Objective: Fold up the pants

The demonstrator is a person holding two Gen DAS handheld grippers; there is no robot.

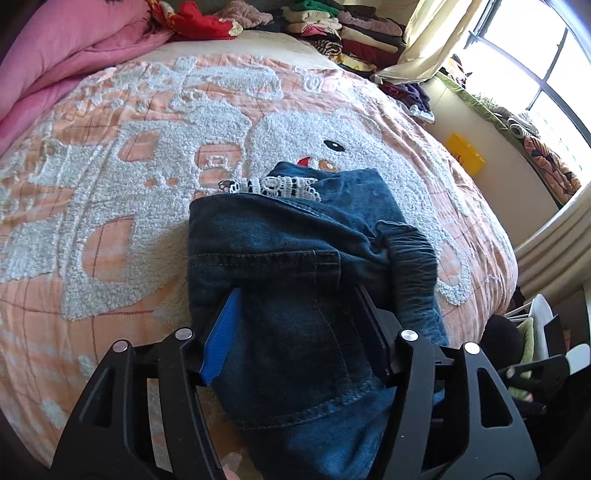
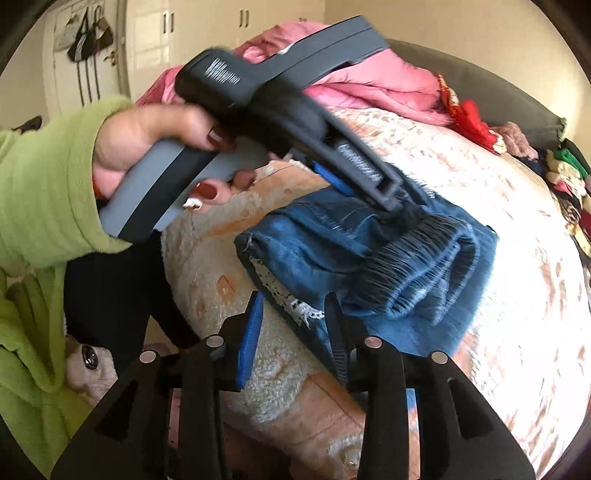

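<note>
The pants (image 1: 295, 258) are dark blue jeans with a white lace hem (image 1: 269, 186) and a dark elastic waistband (image 1: 410, 258). They lie folded in a bundle on the bed. My left gripper (image 1: 295, 295) is open, its fingers spread over the denim, pressing down on it. In the right wrist view the jeans (image 2: 369, 258) lie ahead with the left gripper's body (image 2: 295, 122) on them, held by a hand. My right gripper (image 2: 295, 302) is open and empty, just short of the lace edge (image 2: 295, 302).
The bed has a peach and white fleece blanket (image 1: 110, 184). A pink quilt (image 1: 55, 55) lies at the far left. Stacks of folded clothes (image 1: 332, 29) line the far edge. A window (image 1: 535, 74) is at the right. The person's green sleeve (image 2: 44, 184) is at the left.
</note>
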